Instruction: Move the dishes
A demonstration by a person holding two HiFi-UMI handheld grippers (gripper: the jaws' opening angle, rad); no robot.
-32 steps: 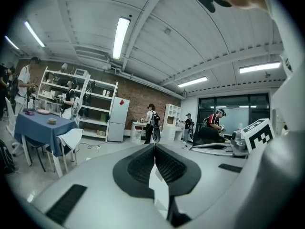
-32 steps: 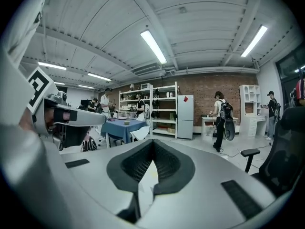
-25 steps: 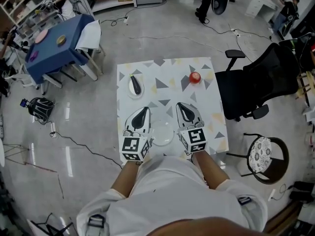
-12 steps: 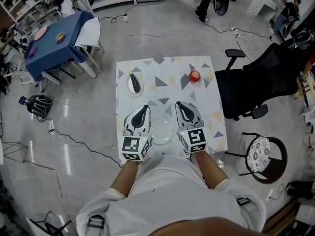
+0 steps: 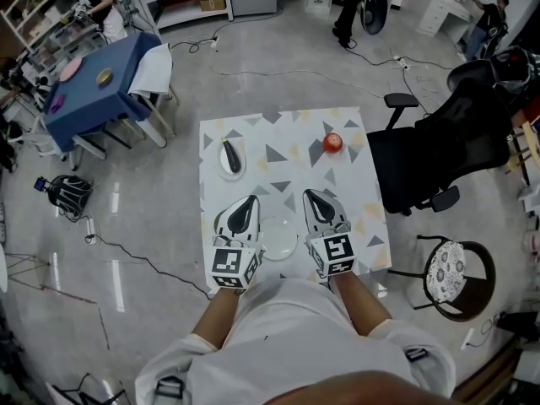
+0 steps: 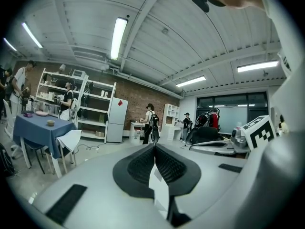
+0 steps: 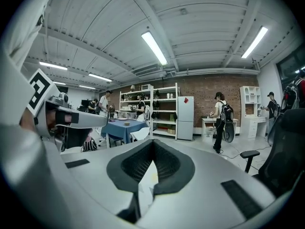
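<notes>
In the head view a small patterned table (image 5: 354,201) carries an empty clear plate (image 5: 277,236) near its front edge, between my two grippers. A white dish with a dark aubergine (image 5: 231,157) sits at the far left and a red apple (image 5: 333,143) at the far right. My left gripper (image 5: 247,202) hovers just left of the clear plate, my right gripper (image 5: 314,195) just right of it. Both are shut with nothing between the jaws; each gripper view (image 6: 154,147) (image 7: 152,142) shows the pads meeting at the tips and looks level across the room.
A black office chair (image 5: 456,142) stands right of the table, and a round patterned stool (image 5: 445,264) is nearer right. A blue-covered table (image 5: 93,87) with dishes is at far left. Cables (image 5: 135,251) lie on the floor. People stand at the back.
The head camera has shifted a little, so the table sits slightly lower in the picture. Both grippers stay in place beside the clear plate.
</notes>
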